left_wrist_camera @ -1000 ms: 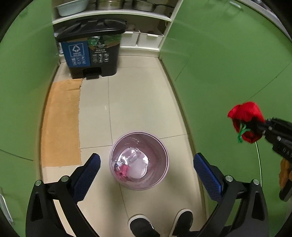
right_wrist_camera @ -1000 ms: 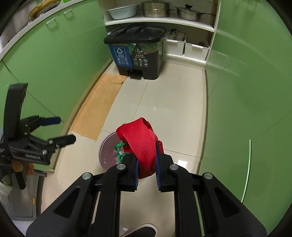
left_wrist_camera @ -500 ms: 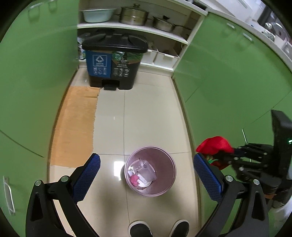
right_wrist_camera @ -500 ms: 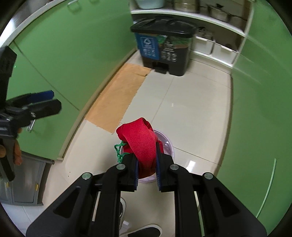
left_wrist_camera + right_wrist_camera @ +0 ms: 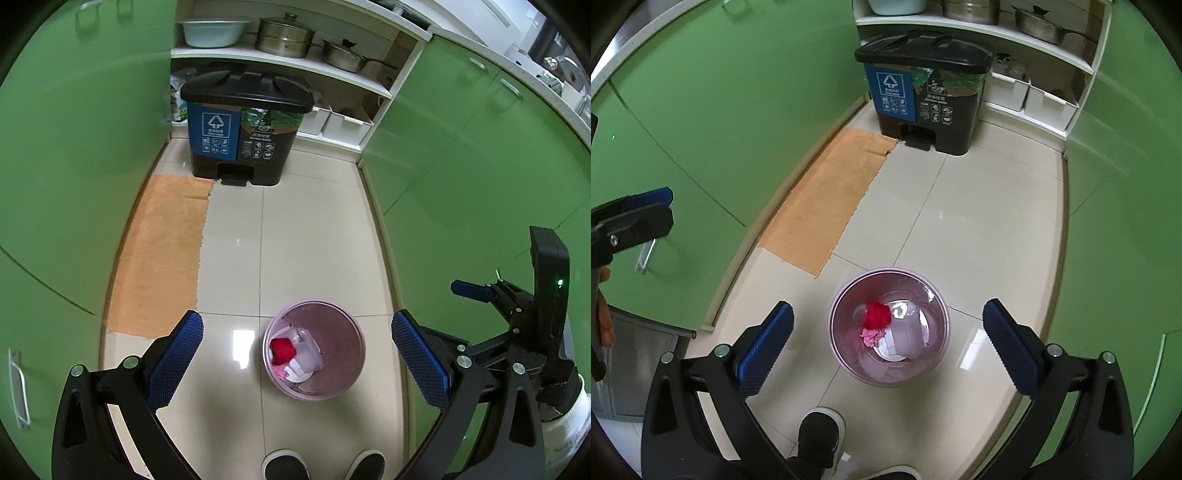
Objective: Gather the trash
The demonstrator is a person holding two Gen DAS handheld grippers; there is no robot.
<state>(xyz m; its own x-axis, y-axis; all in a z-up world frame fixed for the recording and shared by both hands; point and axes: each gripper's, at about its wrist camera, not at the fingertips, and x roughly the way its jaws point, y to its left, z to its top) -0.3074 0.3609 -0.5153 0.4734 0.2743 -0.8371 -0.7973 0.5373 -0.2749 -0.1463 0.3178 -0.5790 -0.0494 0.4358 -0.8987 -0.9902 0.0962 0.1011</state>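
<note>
A pink translucent waste bin [image 5: 347,354] [image 5: 846,354] stands on the tiled floor. Inside it lie a red mesh bag [image 5: 282,349] [image 5: 876,314], a clear plastic cup [image 5: 908,326] and pink scraps. My left gripper [image 5: 295,354] is open and empty, high above the bin. My right gripper [image 5: 888,339] is open and empty, directly above the bin; it also shows at the right of the left wrist view [image 5: 517,306].
A black two-part pedal bin [image 5: 243,125] [image 5: 923,88] stands at the far end under shelves with pots. An orange mat [image 5: 162,251] [image 5: 827,199] lies along the left cabinets. Green cabinet doors line both sides. My shoes [image 5: 321,463] are below the bin.
My right gripper has opened and the red mesh bag has dropped from it into the pink bin. Both grippers have risen higher above the floor.
</note>
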